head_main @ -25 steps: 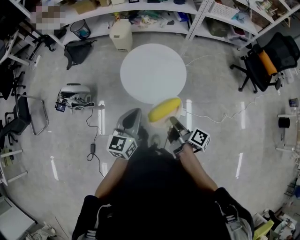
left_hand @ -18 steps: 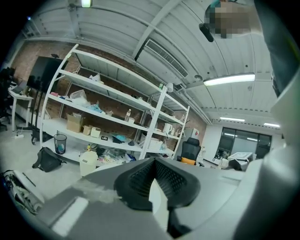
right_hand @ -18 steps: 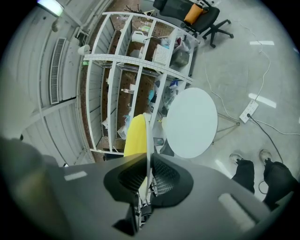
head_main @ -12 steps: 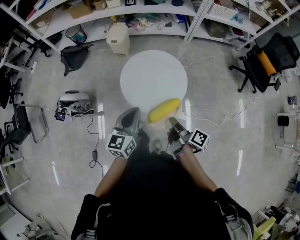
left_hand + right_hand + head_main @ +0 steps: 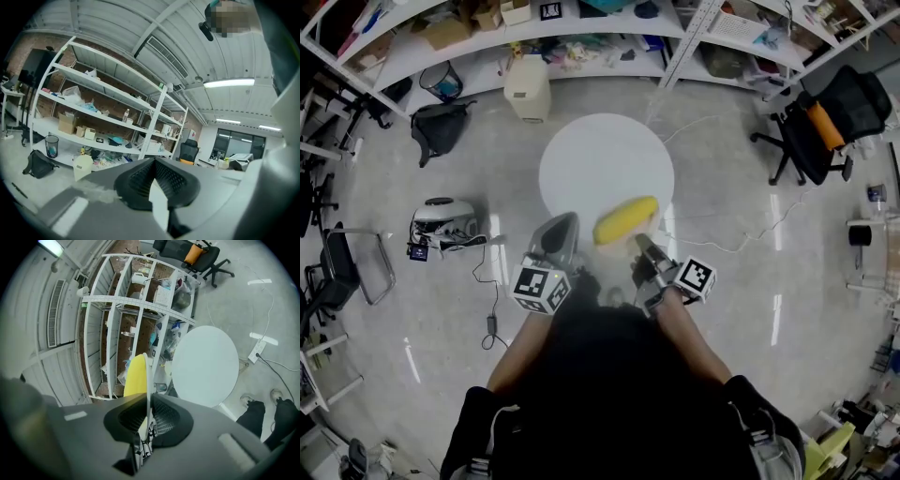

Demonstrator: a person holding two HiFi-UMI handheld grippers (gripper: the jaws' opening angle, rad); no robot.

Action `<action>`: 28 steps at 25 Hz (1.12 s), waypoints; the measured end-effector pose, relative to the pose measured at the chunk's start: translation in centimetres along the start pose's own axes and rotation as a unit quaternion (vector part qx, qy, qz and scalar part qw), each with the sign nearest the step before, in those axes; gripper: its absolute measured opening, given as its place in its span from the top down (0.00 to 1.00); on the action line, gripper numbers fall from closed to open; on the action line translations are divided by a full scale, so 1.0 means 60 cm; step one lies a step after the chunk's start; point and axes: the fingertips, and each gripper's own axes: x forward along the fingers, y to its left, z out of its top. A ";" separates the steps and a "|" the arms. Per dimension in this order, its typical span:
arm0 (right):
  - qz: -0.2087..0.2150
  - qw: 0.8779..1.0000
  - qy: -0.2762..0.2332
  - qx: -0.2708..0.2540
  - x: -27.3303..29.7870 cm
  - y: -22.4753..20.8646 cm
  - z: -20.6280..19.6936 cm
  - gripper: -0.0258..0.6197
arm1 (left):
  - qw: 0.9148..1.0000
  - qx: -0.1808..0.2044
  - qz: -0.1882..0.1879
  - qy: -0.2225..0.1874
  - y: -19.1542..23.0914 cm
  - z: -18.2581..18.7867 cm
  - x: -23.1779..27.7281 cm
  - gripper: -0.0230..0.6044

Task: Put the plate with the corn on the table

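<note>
A yellow corn cob (image 5: 626, 217) lies on a pale plate (image 5: 654, 221), held level just in front of the near rim of the round white table (image 5: 605, 159). My right gripper (image 5: 640, 244) is shut on the plate's near edge. In the right gripper view the plate (image 5: 148, 373) runs edge-on between the pads, with the corn (image 5: 135, 376) to its left and the table (image 5: 206, 362) beyond it. My left gripper (image 5: 562, 232) hangs beside the plate on the left, shut and empty. In the left gripper view its tips (image 5: 153, 161) meet, pointing at the shelves.
Metal shelving (image 5: 581, 33) full of boxes runs along the back. A white bin (image 5: 528, 89) and a black bag (image 5: 438, 127) stand behind the table. An office chair (image 5: 825, 117) is at the right. A floor device (image 5: 441, 217) and cables (image 5: 492, 281) lie at the left.
The table has come a little nearer to the plate in the head view. Both grippers keep their places and the right one keeps its hold.
</note>
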 end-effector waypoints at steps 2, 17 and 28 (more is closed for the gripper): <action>0.000 1.000 -0.006 0.001 0.015 0.008 0.004 0.91 | 1.000 0.000 -0.006 0.000 0.014 0.009 0.008 0.96; 0.008 0.999 -0.035 0.000 0.093 0.042 0.022 0.91 | 0.999 -0.001 -0.033 -0.002 0.085 0.047 0.042 0.96; 0.004 1.000 -0.025 0.000 0.107 0.031 0.056 0.91 | 1.000 -0.002 -0.022 -0.007 0.094 0.052 0.074 0.96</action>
